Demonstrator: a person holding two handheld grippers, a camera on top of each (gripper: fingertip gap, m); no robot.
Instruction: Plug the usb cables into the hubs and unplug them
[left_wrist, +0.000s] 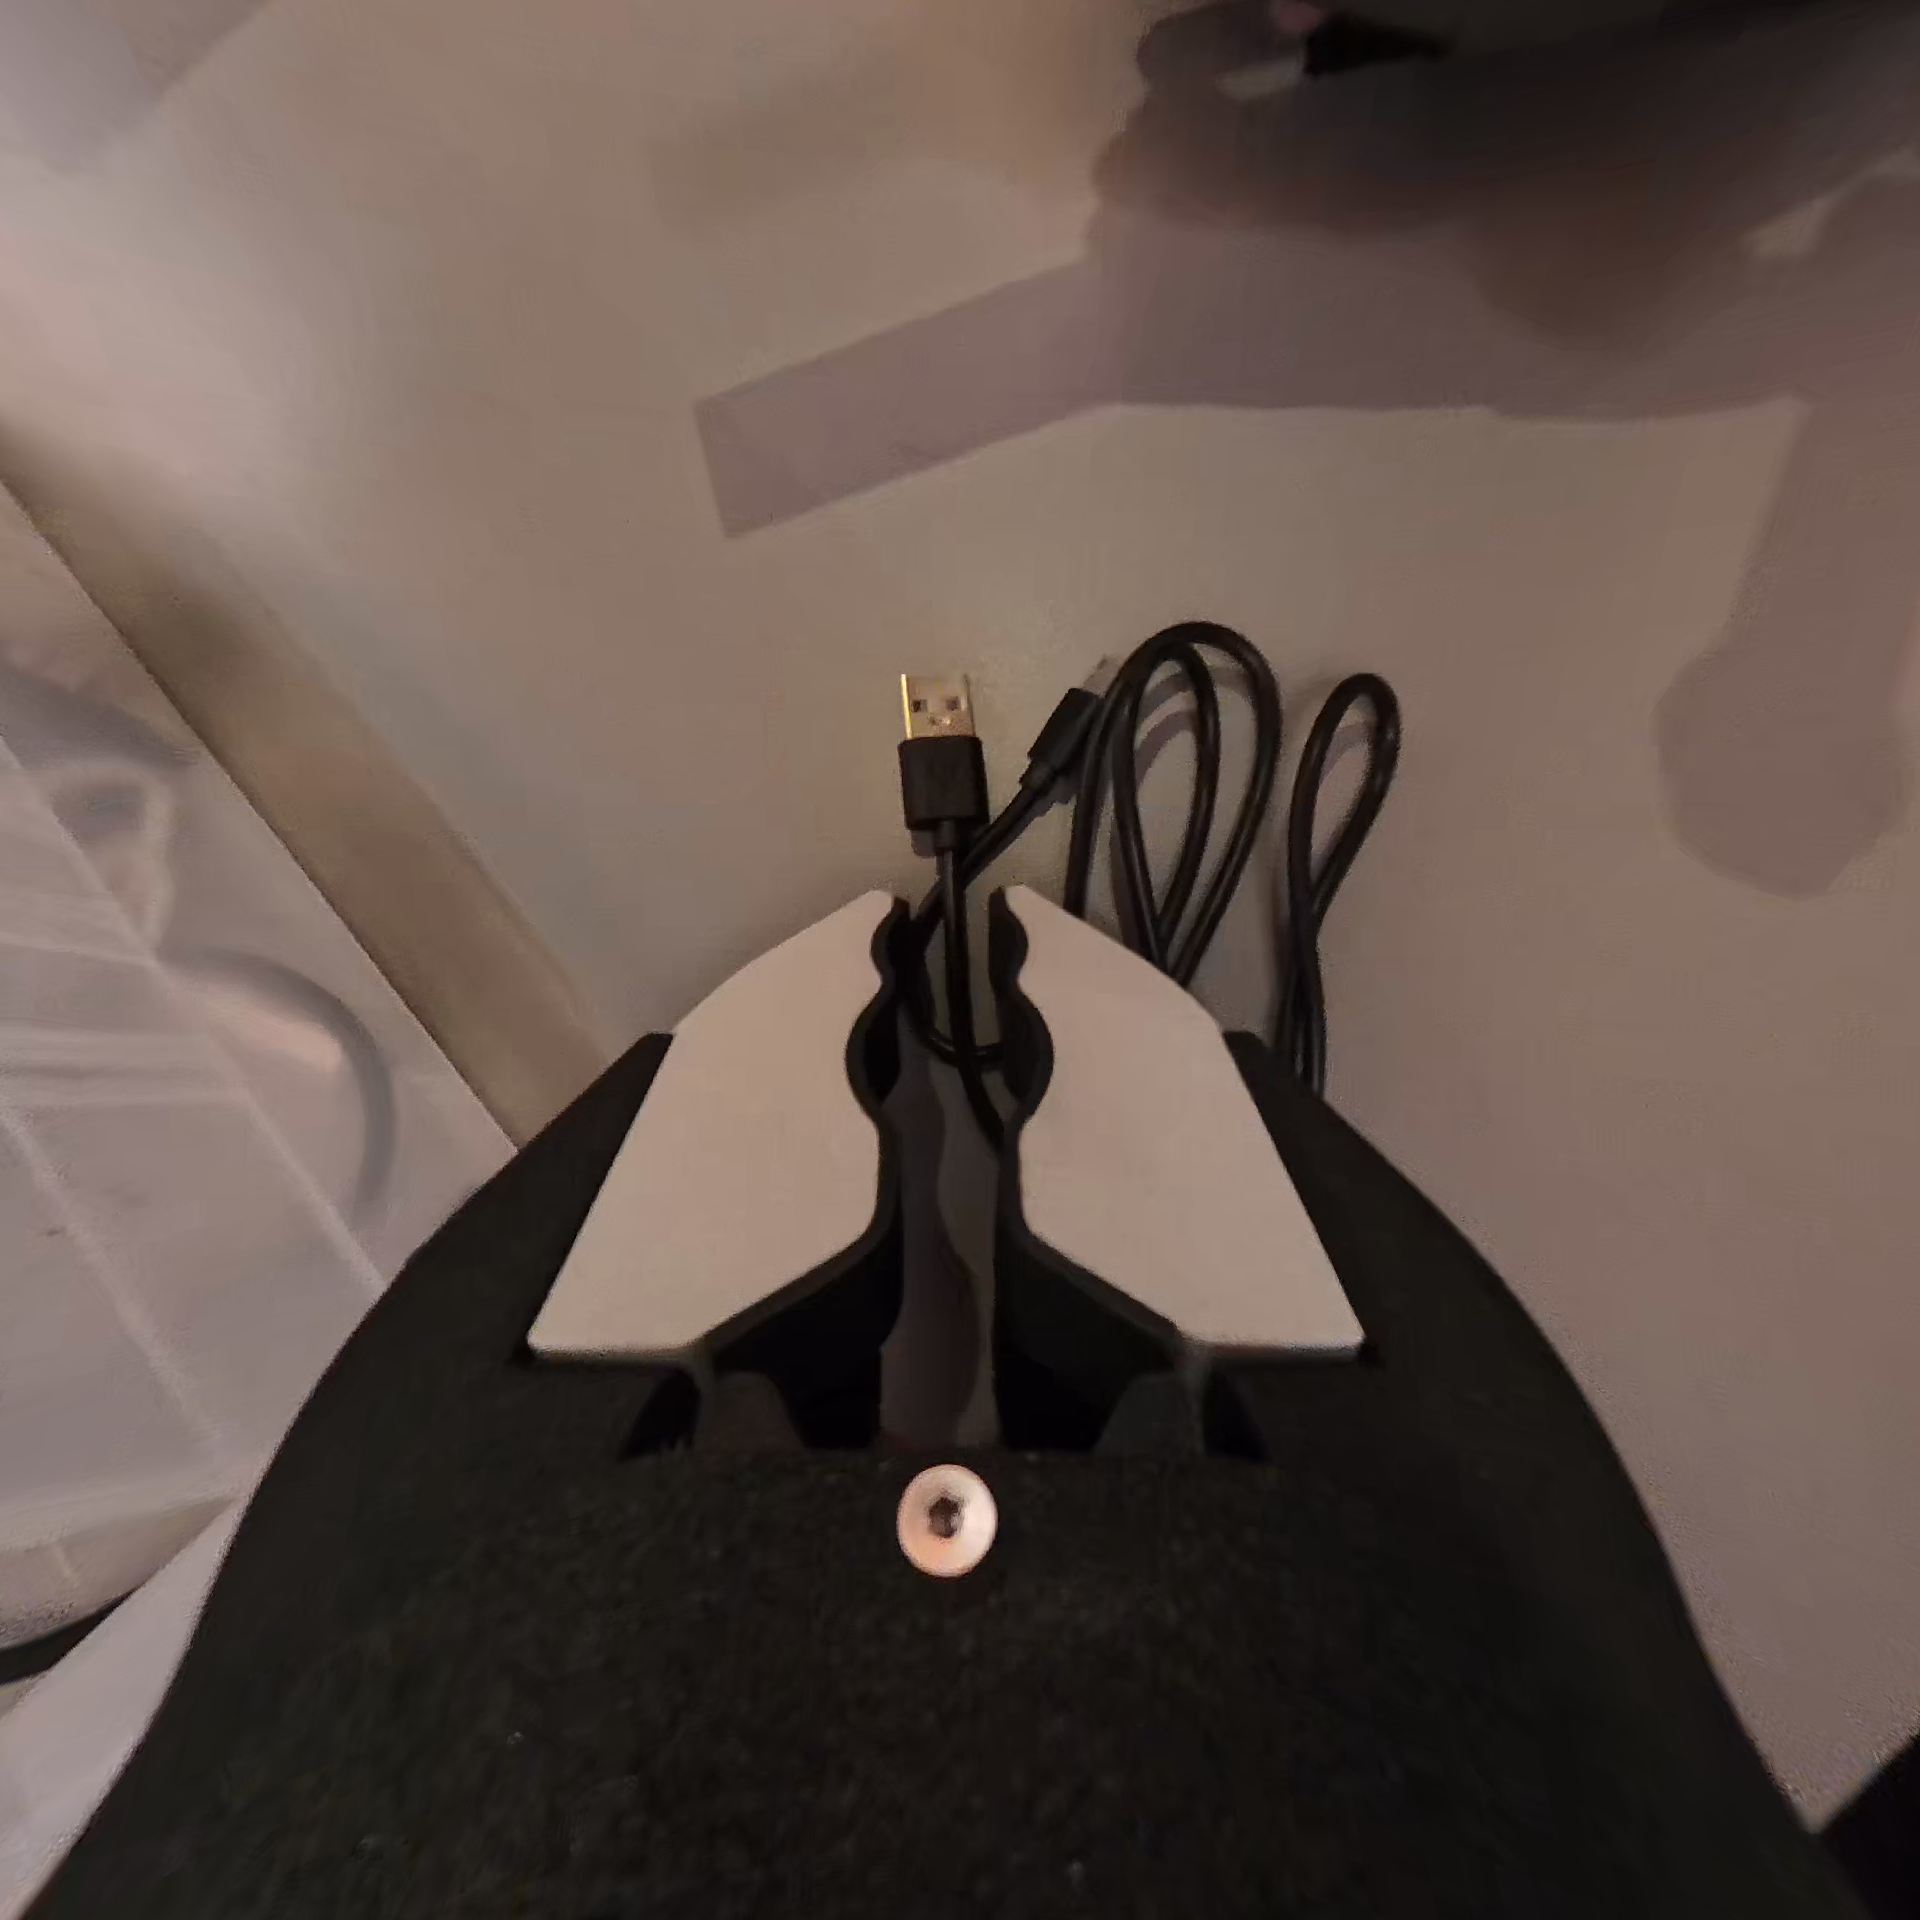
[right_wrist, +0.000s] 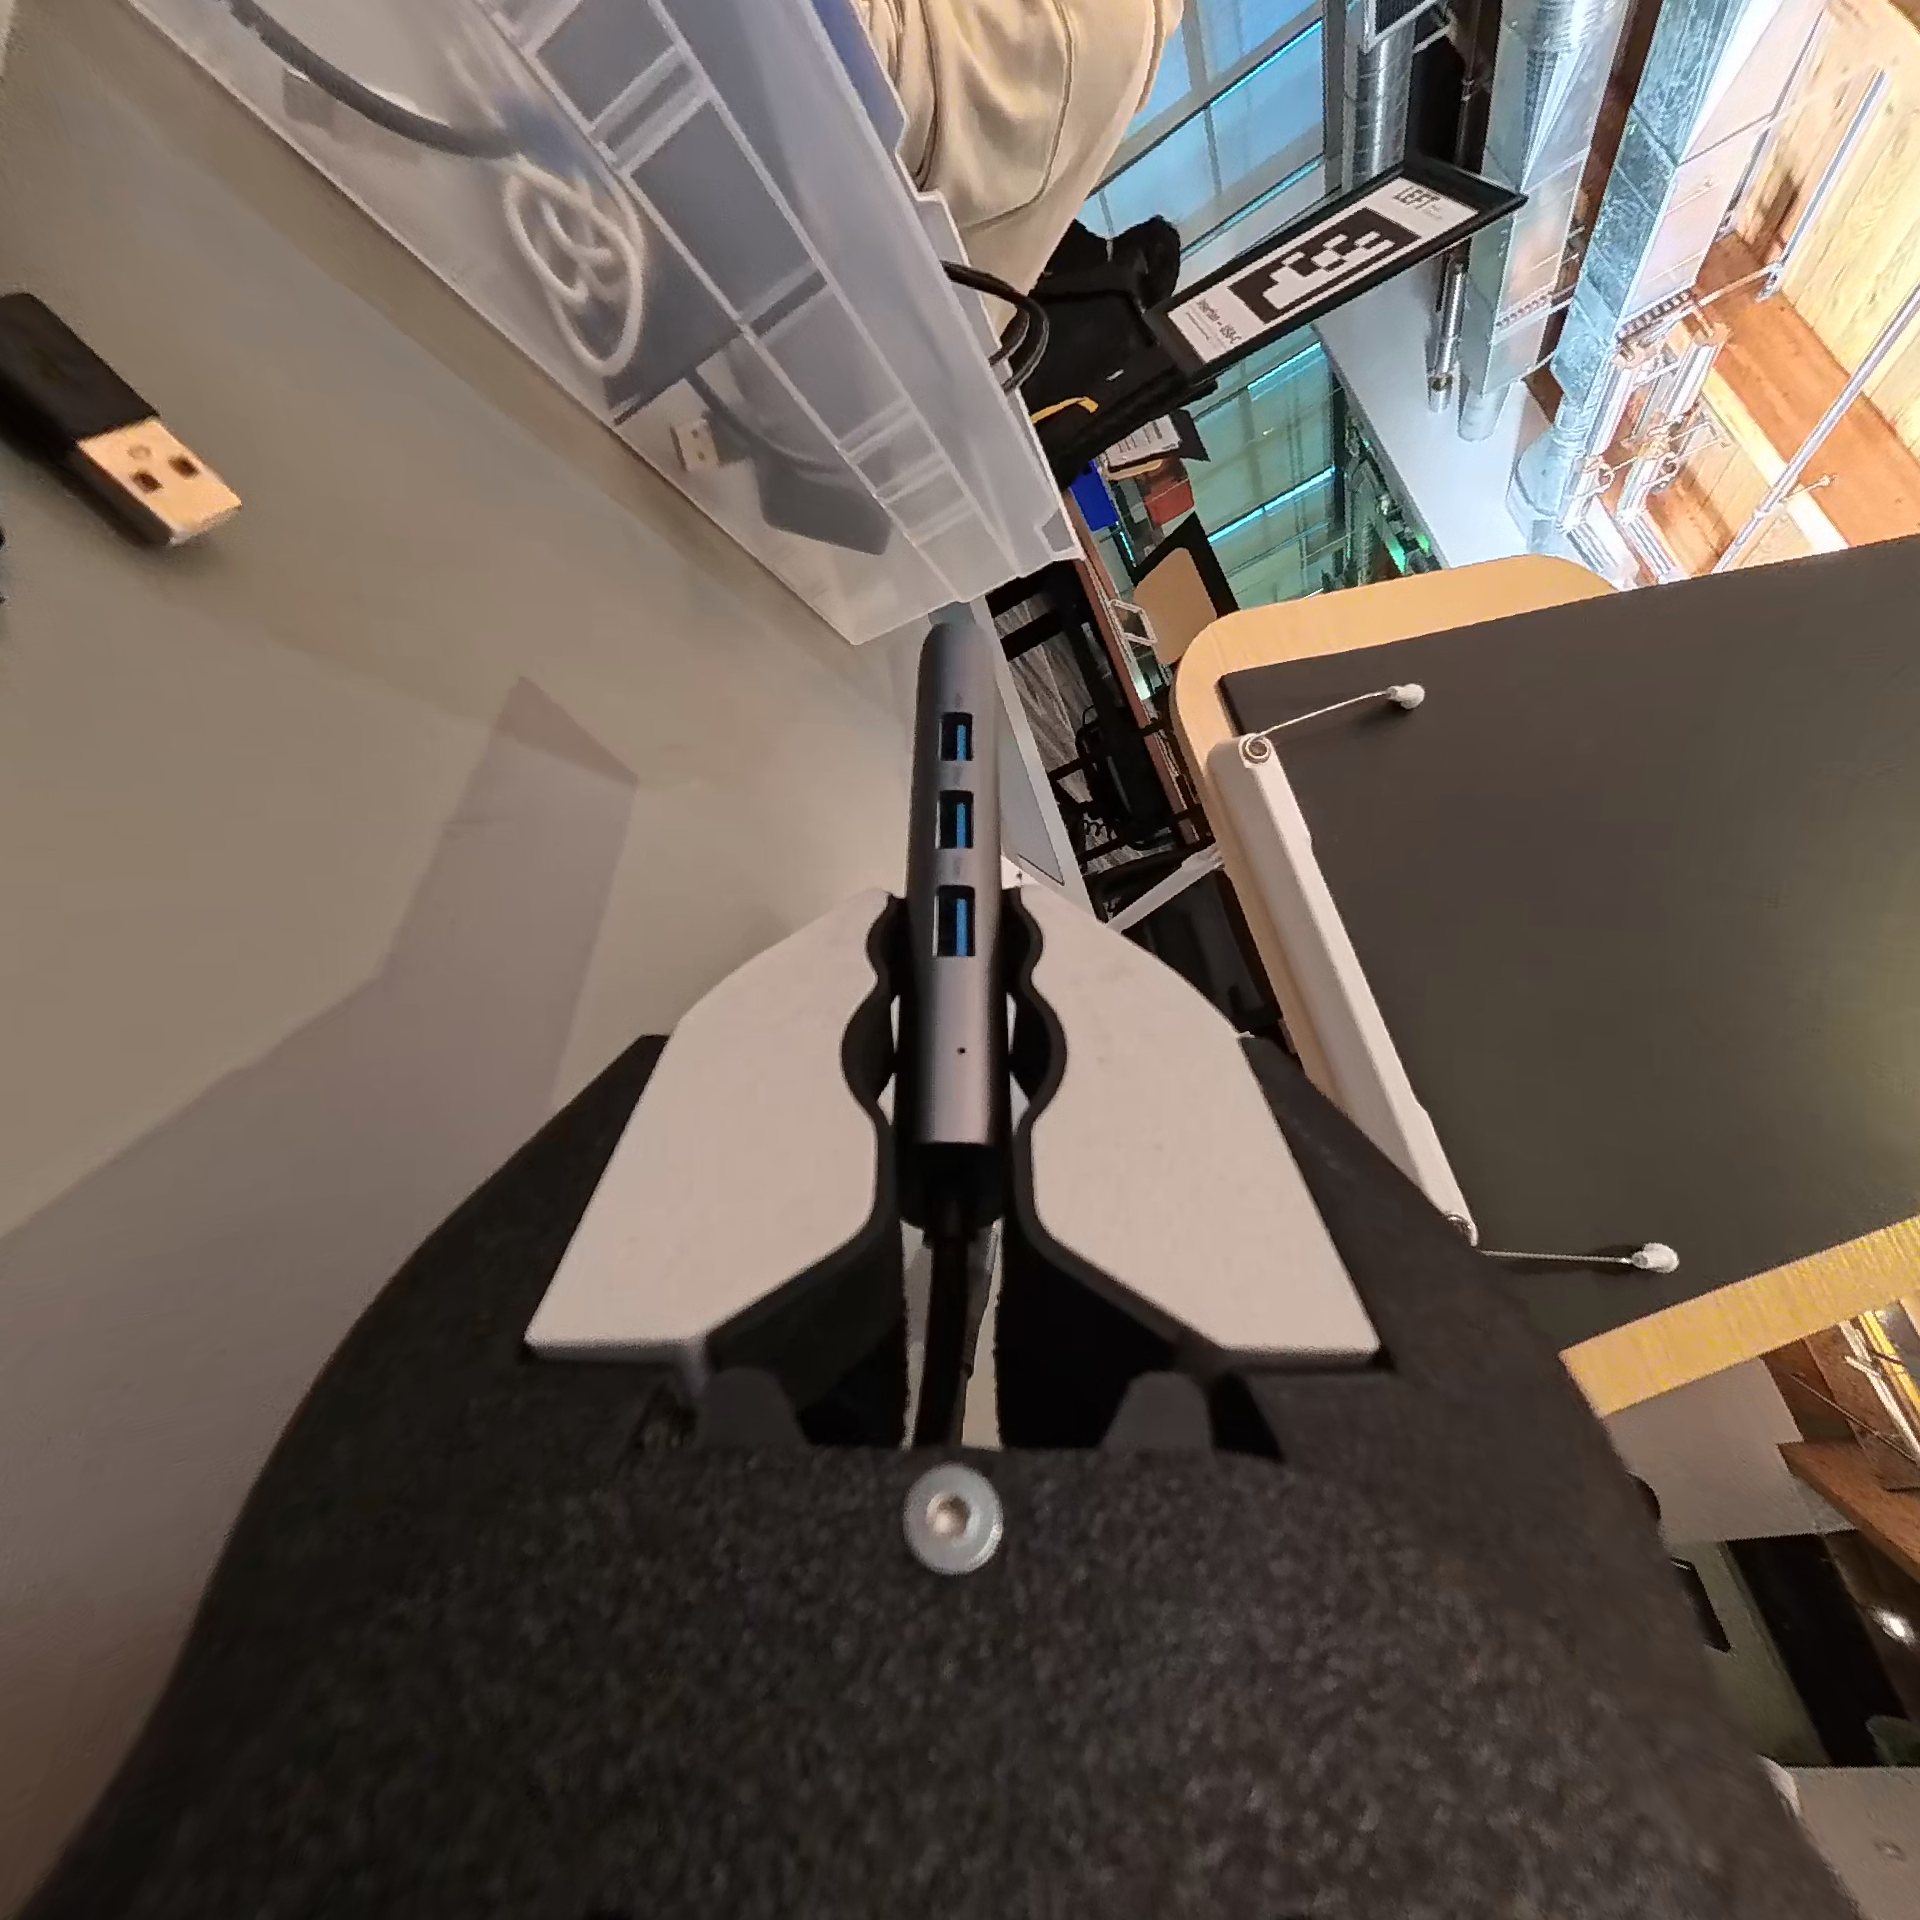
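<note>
**A:** What have I got in each hand right now?

**B:** My left tongs are nearly closed on the thin cord of the black usb cable, just behind its plug. The plug sticks out past the tips, metal end pointing far, long axis in line with the tongs. The rest of the cable lies in loops on the pale surface, just right of the tips.

**A:** And the hub?

**B:** My right tongs are clamped on the near end of the grey hub. Its body runs straight out along the tongs, and its three blue ports face up toward the camera, stacked near to far.

**A:** So what does the plug-in turn on?

**B:** In the right wrist view the plug shows far to the left of the hub, well apart, beside the clear bin. I judge the plug's axis must turn square to the hub's long side before it meets a port.
</note>
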